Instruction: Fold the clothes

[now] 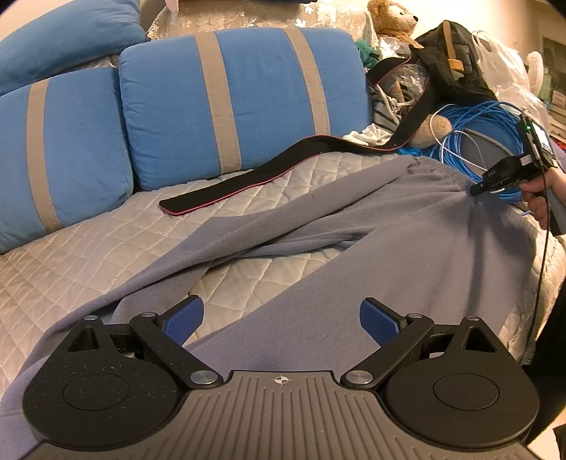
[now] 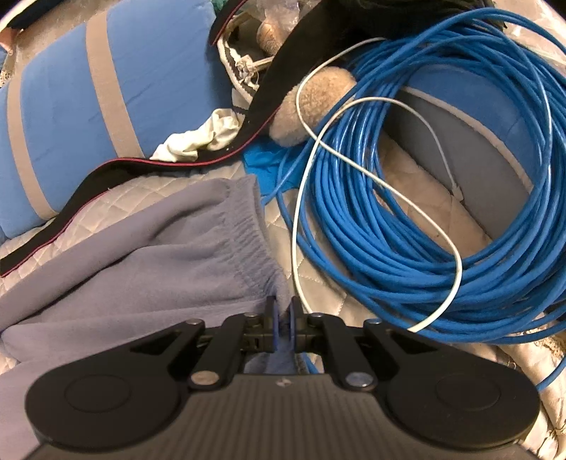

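Grey-blue sweatpants (image 1: 406, 226) lie spread on a quilted sofa cover (image 1: 88, 247), legs reaching toward me, waistband at the far right. My left gripper (image 1: 282, 320) is open, with its blue pads (image 1: 185, 320) wide apart, low over the gap between the two legs. My right gripper (image 2: 282, 318) is shut on the elastic waistband (image 2: 244, 226) of the sweatpants (image 2: 148, 254). In the left wrist view it (image 1: 475, 191) pinches the bunched waistband, held by a hand.
Blue striped cushions (image 1: 226, 95) line the sofa back. A long black strap with red edge (image 1: 247, 180) lies behind the pants. A coil of blue cable (image 2: 406, 212) with a white cord sits right of the waistband. A teddy bear (image 1: 392, 17), black bag and plastic bags pile at the back right.
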